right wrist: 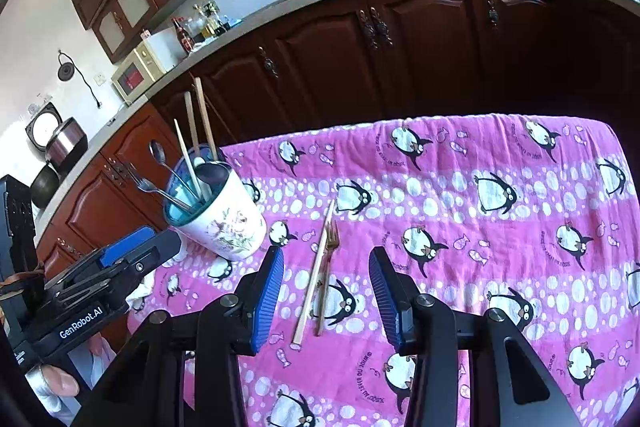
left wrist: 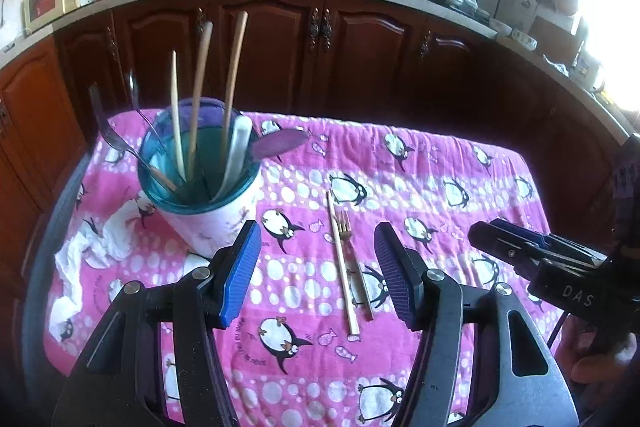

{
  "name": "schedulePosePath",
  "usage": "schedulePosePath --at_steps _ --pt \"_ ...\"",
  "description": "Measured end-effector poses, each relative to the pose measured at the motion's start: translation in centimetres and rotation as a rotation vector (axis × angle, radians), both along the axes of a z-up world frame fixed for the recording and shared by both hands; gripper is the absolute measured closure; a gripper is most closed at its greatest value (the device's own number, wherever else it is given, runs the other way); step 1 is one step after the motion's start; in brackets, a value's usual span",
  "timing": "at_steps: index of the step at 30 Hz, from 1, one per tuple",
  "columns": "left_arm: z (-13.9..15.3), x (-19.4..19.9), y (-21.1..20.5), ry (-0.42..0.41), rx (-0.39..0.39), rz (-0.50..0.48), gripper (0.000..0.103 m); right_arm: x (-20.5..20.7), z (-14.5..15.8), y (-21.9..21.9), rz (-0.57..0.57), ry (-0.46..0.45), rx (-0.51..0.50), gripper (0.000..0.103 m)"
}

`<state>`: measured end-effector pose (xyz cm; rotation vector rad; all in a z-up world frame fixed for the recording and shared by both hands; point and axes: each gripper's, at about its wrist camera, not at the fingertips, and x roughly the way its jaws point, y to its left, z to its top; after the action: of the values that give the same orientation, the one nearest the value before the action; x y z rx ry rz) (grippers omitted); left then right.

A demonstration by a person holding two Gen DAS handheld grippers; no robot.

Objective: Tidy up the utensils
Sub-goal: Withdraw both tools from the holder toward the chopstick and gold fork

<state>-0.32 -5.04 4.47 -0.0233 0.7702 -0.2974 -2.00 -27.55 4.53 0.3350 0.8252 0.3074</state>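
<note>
A single wooden chopstick [left wrist: 340, 259] and a gold fork [left wrist: 357, 267] lie side by side on the pink penguin cloth [left wrist: 440, 163]. My left gripper [left wrist: 318, 275] hovers over them, open, its blue pads wide on either side and touching nothing. In the right wrist view the same chopstick [right wrist: 314, 275] and fork [right wrist: 325, 287] lie between the spread pads of my right gripper [right wrist: 326, 301], also open and empty. A white floral cup with a teal lining [left wrist: 208, 223] [right wrist: 224, 223] stands at the left. It holds chopsticks, a metal fork, a spoon and plastic spoons.
Crumpled white tissue [left wrist: 92, 247] lies left of the cup. Each gripper shows in the other's view, the right gripper [left wrist: 488, 233] at the right and the left gripper [right wrist: 160, 247] at the left. Dark wooden cabinets [left wrist: 360, 39] stand behind the table's far edge.
</note>
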Motion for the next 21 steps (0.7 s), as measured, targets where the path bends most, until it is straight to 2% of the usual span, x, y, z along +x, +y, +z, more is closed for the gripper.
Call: schedulePosePath --at_steps 5,9,13,16,21 --pt "-1.9 1.1 -0.2 0.057 -0.027 -0.009 0.044 1.5 -1.8 0.2 0.015 0.029 0.01 0.061" --pt "-4.5 2.4 0.0 0.15 -0.084 -0.017 0.044 4.1 -4.2 0.8 0.063 0.065 0.015 0.061" --pt "-6.7 3.4 0.0 0.206 -0.087 -0.016 0.044 7.1 -6.8 2.2 0.122 0.099 -0.01 0.061" --pt "-7.8 3.9 -0.1 0.236 -0.081 -0.017 0.044 9.1 -8.5 3.1 0.166 0.113 0.013 0.061" --pt "-8.9 4.7 -0.1 0.264 -0.076 -0.008 0.044 12.2 -10.8 4.7 0.212 0.14 -0.004 0.068"
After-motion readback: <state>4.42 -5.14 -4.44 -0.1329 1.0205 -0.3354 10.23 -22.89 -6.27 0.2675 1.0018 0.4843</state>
